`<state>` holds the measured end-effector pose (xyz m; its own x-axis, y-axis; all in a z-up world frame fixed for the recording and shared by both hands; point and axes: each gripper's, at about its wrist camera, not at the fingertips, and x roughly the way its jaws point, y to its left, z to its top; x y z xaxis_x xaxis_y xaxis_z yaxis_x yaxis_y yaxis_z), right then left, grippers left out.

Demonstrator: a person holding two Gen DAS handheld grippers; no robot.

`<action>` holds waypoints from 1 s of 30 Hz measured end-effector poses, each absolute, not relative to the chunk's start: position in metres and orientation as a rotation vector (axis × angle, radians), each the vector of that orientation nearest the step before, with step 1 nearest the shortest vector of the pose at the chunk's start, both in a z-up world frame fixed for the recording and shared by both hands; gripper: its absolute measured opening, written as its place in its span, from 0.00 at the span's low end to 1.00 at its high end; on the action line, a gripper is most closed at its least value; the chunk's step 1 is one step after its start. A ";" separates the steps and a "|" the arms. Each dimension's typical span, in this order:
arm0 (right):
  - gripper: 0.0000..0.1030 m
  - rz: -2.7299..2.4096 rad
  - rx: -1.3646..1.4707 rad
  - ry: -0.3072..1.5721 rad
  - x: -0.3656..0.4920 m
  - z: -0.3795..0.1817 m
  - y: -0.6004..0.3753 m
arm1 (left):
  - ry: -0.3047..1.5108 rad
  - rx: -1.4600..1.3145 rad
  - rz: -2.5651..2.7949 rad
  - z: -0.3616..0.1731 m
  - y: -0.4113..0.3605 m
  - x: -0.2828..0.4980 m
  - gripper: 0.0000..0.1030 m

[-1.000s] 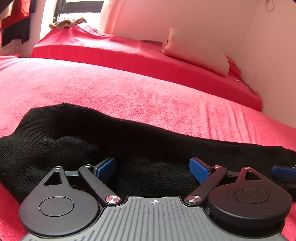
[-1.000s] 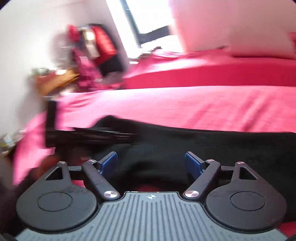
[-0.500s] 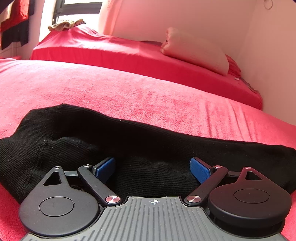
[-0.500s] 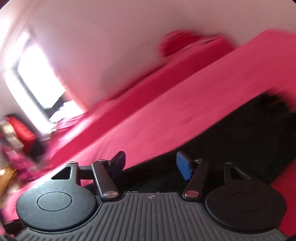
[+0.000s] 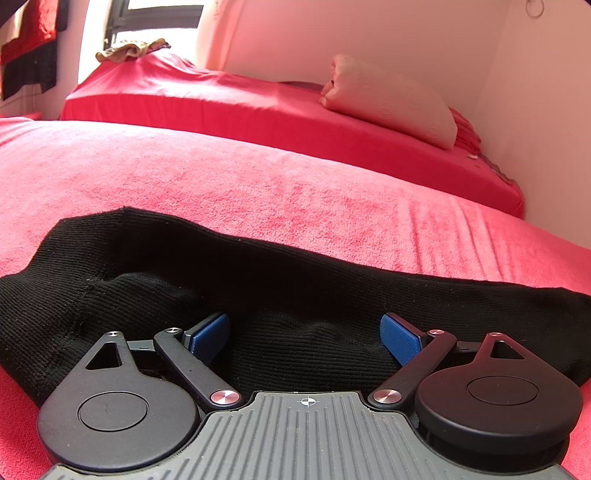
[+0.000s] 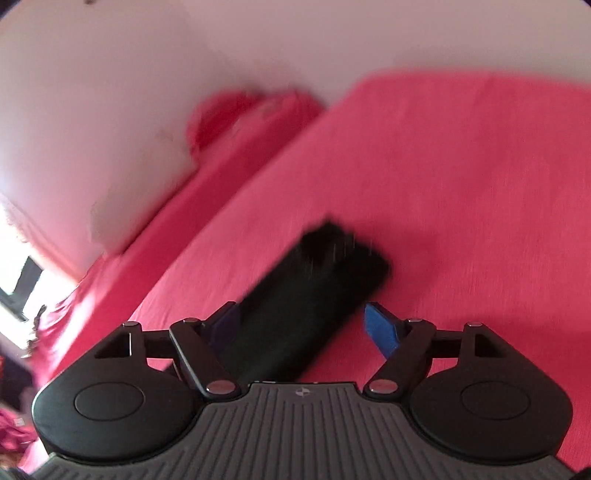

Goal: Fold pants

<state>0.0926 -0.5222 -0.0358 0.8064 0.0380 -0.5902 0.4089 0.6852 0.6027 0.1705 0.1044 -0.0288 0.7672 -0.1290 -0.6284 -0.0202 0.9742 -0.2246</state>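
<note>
1. Red bedding covers the bed (image 5: 258,192) where the work is done, and the black pants (image 5: 155,266) lie flat on it as a long band, close under both cameras.
2. At the near edge, the left hand-held gripper (image 5: 304,330) is wide, its blue pads on each side of a low ridge of the cloth without pressing it; it has not moved since a second ago.
3. The right hand-held gripper (image 6: 301,323) has changed much: a second ago it looked across the wide part of the pants, and now, rolled and blurred, it looks along one narrow end of the pants (image 6: 325,273).
4. Its jaws are opening, with this end between them, not gripped.
5. I judge that it is going for the leg end, to bring it over toward the other end.
6. Farther back are a second red bed (image 5: 229,99), a pale pillow (image 5: 391,99) and the white wall (image 5: 369,33).
</note>
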 end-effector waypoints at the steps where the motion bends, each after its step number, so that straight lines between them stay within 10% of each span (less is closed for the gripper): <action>1: 0.77 -0.196 0.820 0.640 0.094 -0.041 -0.516 | 0.696 -0.223 -0.060 -0.029 0.104 0.170 1.00; 8: 0.81 -0.120 1.000 0.650 0.120 -0.063 -0.536 | 0.696 -0.222 -0.060 -0.029 0.104 0.170 1.00; 13: 0.70 -0.092 1.012 0.563 0.143 -0.072 -0.543 | 0.695 -0.221 -0.060 -0.029 0.105 0.170 1.00; 16: 0.40 -0.084 1.094 0.498 0.129 -0.087 -0.555 | 0.694 -0.221 -0.060 -0.029 0.105 0.170 1.00; 25: 0.43 0.006 1.058 0.520 0.141 -0.089 -0.539 | 0.694 -0.215 -0.059 -0.028 0.103 0.171 1.00; 30: 0.19 -0.094 0.997 0.545 0.140 -0.086 -0.528 | 0.694 -0.216 -0.059 -0.029 0.103 0.171 1.00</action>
<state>0.1404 -0.5279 -0.0858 0.8631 0.1686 -0.4760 0.3183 0.5503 0.7720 0.1711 0.1031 -0.0285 0.7681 -0.1256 -0.6279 -0.0177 0.9760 -0.2170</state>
